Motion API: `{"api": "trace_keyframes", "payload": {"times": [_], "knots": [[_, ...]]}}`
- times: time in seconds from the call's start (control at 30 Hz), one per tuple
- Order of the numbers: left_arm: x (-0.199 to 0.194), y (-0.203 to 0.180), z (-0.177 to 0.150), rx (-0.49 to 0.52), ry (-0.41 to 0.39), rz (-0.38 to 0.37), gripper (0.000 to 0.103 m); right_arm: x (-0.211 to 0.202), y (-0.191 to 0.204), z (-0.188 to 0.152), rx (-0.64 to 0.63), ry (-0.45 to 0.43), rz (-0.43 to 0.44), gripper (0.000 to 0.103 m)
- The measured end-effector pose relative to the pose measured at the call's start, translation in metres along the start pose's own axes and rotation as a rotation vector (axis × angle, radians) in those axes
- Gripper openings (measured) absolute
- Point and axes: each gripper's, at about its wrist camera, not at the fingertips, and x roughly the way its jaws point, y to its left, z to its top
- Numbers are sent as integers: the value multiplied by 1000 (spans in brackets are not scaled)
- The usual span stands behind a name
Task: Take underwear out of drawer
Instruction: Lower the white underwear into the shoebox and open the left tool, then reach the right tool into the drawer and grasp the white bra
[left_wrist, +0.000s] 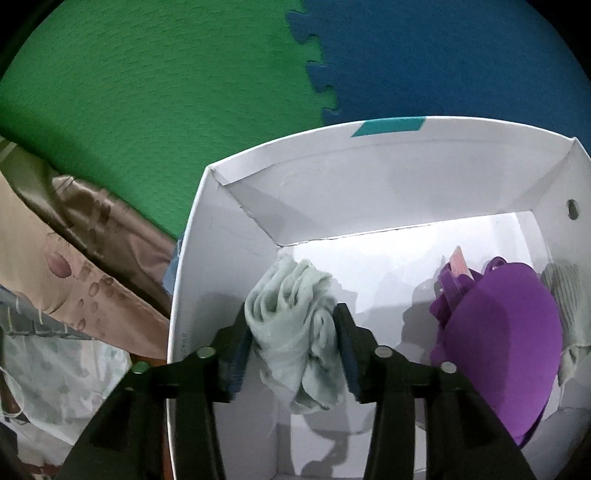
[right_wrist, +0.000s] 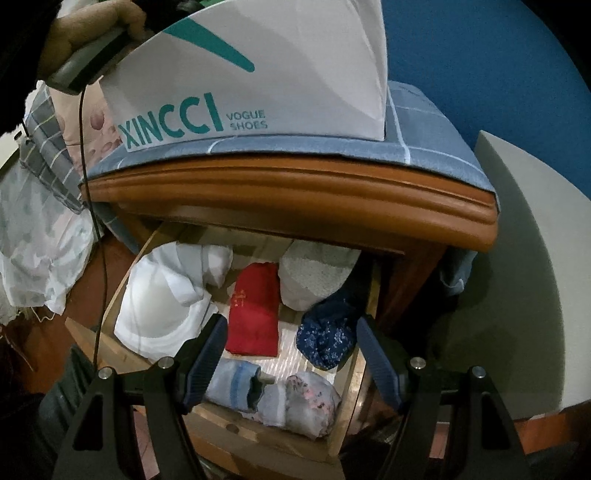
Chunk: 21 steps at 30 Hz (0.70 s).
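Observation:
A crumpled pale green pair of underwear (left_wrist: 295, 332) lies inside a white shoe box (left_wrist: 192, 258), on its floor. My left gripper (left_wrist: 291, 310) straddles it, jaws parted, with the cloth loosely filling the gap between the pads. In the right wrist view the wooden drawer (right_wrist: 236, 432) stands pulled out. It holds a red folded piece (right_wrist: 255, 314), a dark blue patterned piece (right_wrist: 325, 336), a white bra (right_wrist: 162, 306), a light blue roll (right_wrist: 236, 384) and a floral bundle (right_wrist: 306, 402). My right gripper (right_wrist: 291, 321) hovers open above them, holding nothing.
A purple bra (left_wrist: 502, 339) and a grey ribbed cloth (left_wrist: 565, 295) also lie in the box. The box (right_wrist: 258, 74) stands on the blue-checked top of the nightstand (right_wrist: 295, 192). Bedding (left_wrist: 74, 277) is piled at left. Green and blue foam mats (left_wrist: 184, 74) lie behind.

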Motion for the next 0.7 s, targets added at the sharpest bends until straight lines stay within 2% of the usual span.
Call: {"api": "trace_keyframes", "payload": {"times": [0.1, 0.2, 0.23, 0.37, 0.4, 0.43, 0.47, 0.57, 0.7], "knots": [[-14, 2, -5, 13, -66, -48, 66, 1, 3, -1, -19, 8, -5, 74], [-35, 11, -16, 9, -150, -82, 70, 5, 5, -3, -35, 26, -13, 74], [-43, 16, -20, -5, -181, -100, 75, 7, 6, -4, -41, 36, -16, 74], [-97, 49, -58, -77, -381, -191, 90, 13, 15, -8, -91, 60, -22, 74], [-112, 59, -74, -90, -438, -214, 99, 14, 19, -9, -109, 66, -20, 74], [-123, 65, -86, -95, -475, -226, 102, 16, 24, -10, -131, 74, -13, 74], [-137, 76, -107, -98, -532, -241, 102, 18, 28, -10, -147, 81, -2, 74], [-153, 98, -160, -88, -598, -288, 102, 24, 46, -7, -210, 111, 65, 74], [-150, 123, -234, -130, -608, -296, 102, 36, 87, -1, -381, 131, 117, 74]]}}
